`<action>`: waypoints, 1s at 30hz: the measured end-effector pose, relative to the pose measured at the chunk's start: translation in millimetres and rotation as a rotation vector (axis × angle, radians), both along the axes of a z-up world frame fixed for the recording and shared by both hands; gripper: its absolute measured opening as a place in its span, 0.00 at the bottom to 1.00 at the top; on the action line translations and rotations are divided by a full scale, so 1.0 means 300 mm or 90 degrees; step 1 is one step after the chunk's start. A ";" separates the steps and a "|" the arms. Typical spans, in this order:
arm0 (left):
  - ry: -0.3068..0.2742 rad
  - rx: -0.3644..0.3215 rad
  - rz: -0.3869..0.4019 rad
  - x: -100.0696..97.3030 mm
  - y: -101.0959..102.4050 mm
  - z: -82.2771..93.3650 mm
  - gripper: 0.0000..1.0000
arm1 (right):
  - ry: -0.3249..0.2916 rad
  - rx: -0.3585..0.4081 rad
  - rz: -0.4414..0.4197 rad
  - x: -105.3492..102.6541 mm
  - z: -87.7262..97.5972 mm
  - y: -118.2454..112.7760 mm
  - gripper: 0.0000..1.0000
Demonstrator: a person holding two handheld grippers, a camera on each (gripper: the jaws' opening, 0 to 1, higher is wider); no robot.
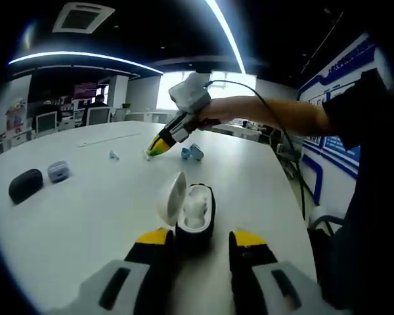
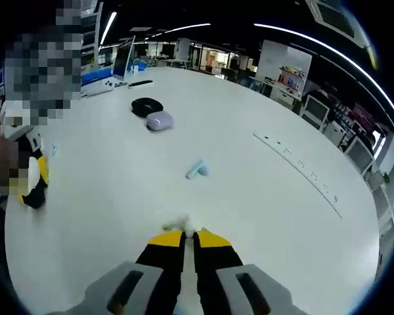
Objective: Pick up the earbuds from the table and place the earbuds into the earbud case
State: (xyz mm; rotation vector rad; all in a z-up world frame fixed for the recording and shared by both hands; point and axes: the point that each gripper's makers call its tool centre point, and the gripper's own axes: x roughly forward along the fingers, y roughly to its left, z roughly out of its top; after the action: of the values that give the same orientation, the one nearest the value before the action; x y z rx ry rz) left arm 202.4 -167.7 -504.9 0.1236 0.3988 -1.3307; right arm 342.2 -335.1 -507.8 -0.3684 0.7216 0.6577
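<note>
We are at the pick-up step. Our right gripper (image 2: 190,235) has its jaws narrowed on 1 white earbud (image 2: 181,224) at its tips. Our left gripper (image 1: 201,237), jaws wide, frames the open earbud case (image 1: 195,213). Next, we think, it must be carried to the case; another earbud (image 2: 196,170) lies ahead.

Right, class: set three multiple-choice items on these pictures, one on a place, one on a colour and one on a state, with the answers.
1. Where is the open earbud case?
A. Between the tips of the left tongs
B. On a chair
C. In a person's hand

2. What colour is its outer shell?
A. Red
B. Black
C. Green

3. The right tongs are:
A. Wide open
B. Shut on a white earbud
C. Lying flat on the table

Answers:
1. A, it stands between the yellow tips.
2. B, the shell is dark and the lining is white.
3. B, the tips meet on a white piece.
</note>
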 end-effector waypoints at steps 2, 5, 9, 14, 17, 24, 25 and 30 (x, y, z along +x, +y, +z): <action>0.000 0.000 0.000 0.000 0.000 0.000 0.36 | -0.001 0.001 0.002 -0.005 0.002 0.001 0.05; 0.000 0.000 0.000 0.000 0.000 0.001 0.36 | -0.004 0.005 0.003 -0.014 0.009 0.002 0.05; 0.000 0.000 0.000 0.001 0.001 0.001 0.36 | -0.016 0.011 0.010 -0.034 0.024 0.013 0.05; 0.000 0.001 0.001 0.001 0.001 0.001 0.36 | -0.058 0.003 0.030 -0.061 0.050 0.029 0.05; 0.000 0.001 0.001 0.001 0.000 0.001 0.36 | -0.089 0.003 0.045 -0.092 0.073 0.049 0.05; 0.001 0.002 0.000 0.001 -0.001 0.000 0.36 | -0.222 0.000 0.082 -0.170 0.187 0.118 0.05; 0.002 0.002 0.000 0.001 -0.002 0.000 0.36 | -0.238 0.003 0.089 -0.181 0.202 0.131 0.05; 0.004 0.002 -0.001 0.001 -0.003 0.001 0.36 | -0.335 0.018 0.118 -0.270 0.289 0.209 0.05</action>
State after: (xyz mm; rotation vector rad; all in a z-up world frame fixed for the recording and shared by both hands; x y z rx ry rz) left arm 202.9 -168.7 -504.5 0.1228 0.4056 -1.3322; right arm 261.3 -272.5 -421.2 -0.5595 0.1782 0.7049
